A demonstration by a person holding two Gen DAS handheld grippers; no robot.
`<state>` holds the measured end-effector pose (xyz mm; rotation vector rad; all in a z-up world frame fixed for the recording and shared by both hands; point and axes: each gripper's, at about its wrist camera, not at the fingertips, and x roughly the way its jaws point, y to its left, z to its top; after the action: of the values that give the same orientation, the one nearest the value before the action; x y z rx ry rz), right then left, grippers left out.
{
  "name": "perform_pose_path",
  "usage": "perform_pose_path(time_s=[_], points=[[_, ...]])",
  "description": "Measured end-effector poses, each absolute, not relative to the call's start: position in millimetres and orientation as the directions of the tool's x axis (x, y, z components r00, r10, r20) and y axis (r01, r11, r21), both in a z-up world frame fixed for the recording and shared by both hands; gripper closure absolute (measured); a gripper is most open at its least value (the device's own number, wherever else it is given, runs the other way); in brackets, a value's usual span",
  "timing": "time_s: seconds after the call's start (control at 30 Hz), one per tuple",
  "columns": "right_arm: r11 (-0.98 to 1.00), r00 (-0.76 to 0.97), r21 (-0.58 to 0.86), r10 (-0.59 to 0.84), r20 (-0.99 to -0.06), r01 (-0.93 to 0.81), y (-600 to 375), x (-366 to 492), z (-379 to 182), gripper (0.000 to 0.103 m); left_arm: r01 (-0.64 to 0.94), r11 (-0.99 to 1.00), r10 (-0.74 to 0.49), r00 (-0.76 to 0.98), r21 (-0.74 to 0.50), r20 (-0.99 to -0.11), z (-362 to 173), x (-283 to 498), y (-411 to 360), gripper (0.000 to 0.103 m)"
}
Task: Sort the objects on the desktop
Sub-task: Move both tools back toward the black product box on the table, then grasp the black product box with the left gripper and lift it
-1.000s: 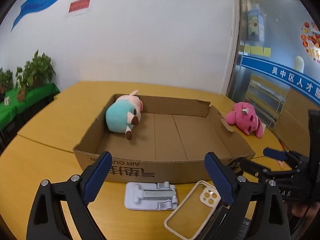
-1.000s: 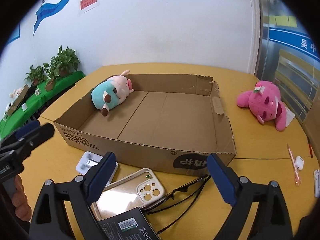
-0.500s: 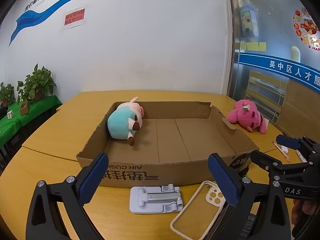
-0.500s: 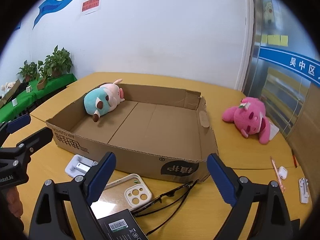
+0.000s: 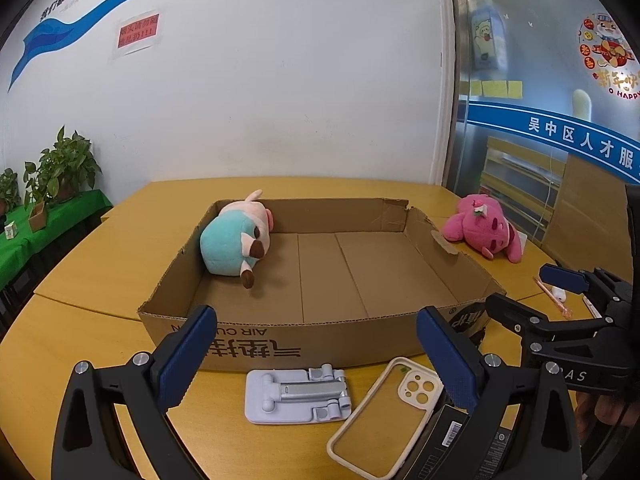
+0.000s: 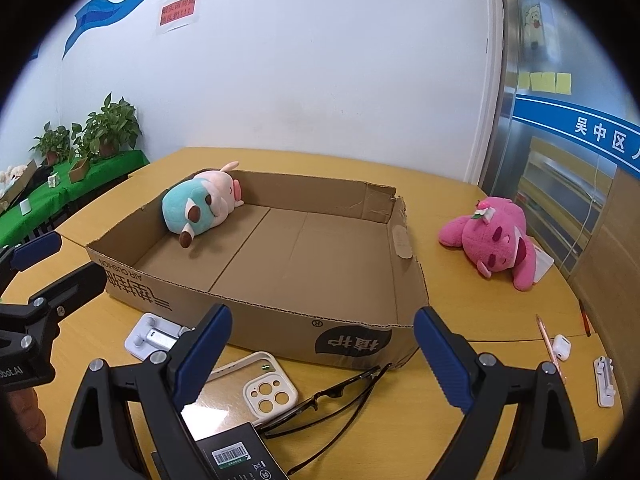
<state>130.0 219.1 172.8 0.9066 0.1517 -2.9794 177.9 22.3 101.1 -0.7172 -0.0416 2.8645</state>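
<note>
Two tools, both empty. Left tool (image 5: 316, 354): jaws spread wide, nothing between them, poised over the near table (image 5: 100, 280) edge. Right tool (image 6: 322, 352): likewise released. Change over the last second: both views have tipped upward, so more wall shows and the near clutter sits lower in frame; no object has shifted. Shallow brown cardboard box (image 5: 320, 344): holds one teal-and-pink plush toy (image 5: 236, 246) at its far left corner. Bright pink plush toy (image 6: 496, 246): outside the box, on the table to its right. Pale grey folding phone stand (image 5: 298, 396), cream phone case (image 5: 386, 412), dark-framed glasses (image 6: 336, 396), black barcoded carton (image 6: 236, 456): all on the table before the box, unsorted. Judgement: one item sorted; the rest await pickup, no target yet committed.
</note>
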Motion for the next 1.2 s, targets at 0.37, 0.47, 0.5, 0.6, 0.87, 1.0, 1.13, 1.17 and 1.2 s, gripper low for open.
perform_pose_path(time_s=[0.37,0.47,0.5,0.6,0.87,1.0,1.13,1.17,1.2], points=[[-0.963,-0.721,0.048,-0.230,-0.654,0.265,244,166,139,0.010,-0.403,-0.858,0.510,-0.608,-0.318,-0.608,62,166,22,0.002],[-0.931,-0.609,0.131,-0.325,-0.723,0.342,249,186,113,0.010,-0.466,-0.806,0.580,-0.503,-0.364,-0.640,46,161,33,0.002],[-0.919,-0.570,0.171,-0.358,-0.740,0.356,249,193,104,0.010,-0.482,-0.795,0.591,-0.474,-0.370,-0.653,41,160,39,0.002],[-0.902,-0.506,0.228,-0.399,-0.765,0.366,242,208,84,0.010,-0.543,-0.739,0.634,-0.357,-0.400,-0.686,25,156,58,0.003],[-0.910,-0.528,0.221,-0.387,-0.756,0.350,223,209,70,0.006,-0.548,-0.636,0.707,-0.132,-0.543,-0.695,-22,140,91,0.028],[-0.901,-0.520,0.230,-0.403,-0.753,0.367,226,217,67,0.006,-0.526,-0.648,0.699,-0.125,-0.550,-0.704,-21,145,92,0.029],[-0.885,-0.490,0.264,-0.437,-0.754,0.383,229,222,66,0.005,-0.512,-0.661,0.680,-0.102,-0.548,-0.726,-17,157,91,0.030],[-0.877,-0.480,0.272,-0.450,-0.753,0.396,229,224,66,0.005,-0.508,-0.667,0.675,-0.102,-0.545,-0.731,-16,158,90,0.031],[-0.868,-0.465,0.281,-0.464,-0.754,0.410,228,225,66,0.005,-0.507,-0.672,0.670,-0.105,-0.540,-0.735,-16,161,90,0.031]])
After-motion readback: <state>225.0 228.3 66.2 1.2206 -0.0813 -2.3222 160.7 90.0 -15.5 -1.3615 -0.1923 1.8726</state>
